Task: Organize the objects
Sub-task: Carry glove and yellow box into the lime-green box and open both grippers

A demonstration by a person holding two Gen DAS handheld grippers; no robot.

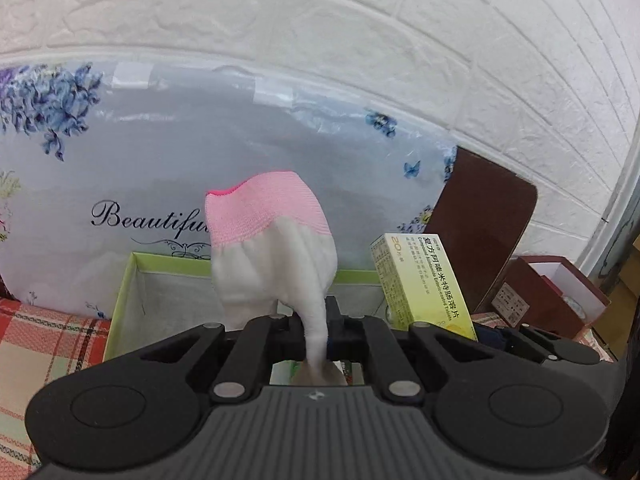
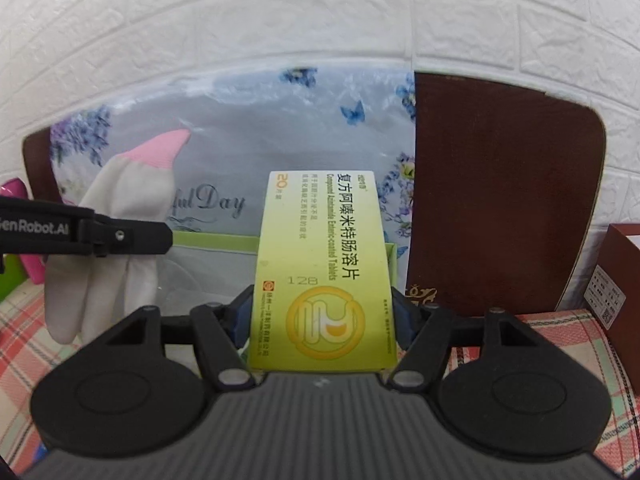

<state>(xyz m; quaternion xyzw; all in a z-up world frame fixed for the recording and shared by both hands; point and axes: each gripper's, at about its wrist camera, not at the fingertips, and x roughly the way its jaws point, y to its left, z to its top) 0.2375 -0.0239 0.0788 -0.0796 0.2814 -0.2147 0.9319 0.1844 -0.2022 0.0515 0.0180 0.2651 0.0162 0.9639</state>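
L tool (image 1: 318, 340) pinching glove (image 1: 276, 248), R tool (image 2: 322, 316) gripping tablet box (image 2: 322, 264)

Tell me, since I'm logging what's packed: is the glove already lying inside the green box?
No: the glove hangs pinched in the left gripper, above the green box.

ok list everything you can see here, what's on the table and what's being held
glove: one, white with pink cuff, pinched by a fingertip in the left gripper, cuff up
tablet box: one, yellow-green, clamped in the right gripper
open box: one, pale green rim, behind both held things
floral package: one, pale blue with flowers, leaning against the wall
brown board: one, dark brown, leaning at right
red box: one, dark red, far right
tablecloth: one, red plaid
left gripper: black, shut on glove
right gripper: black, shut on tablet box
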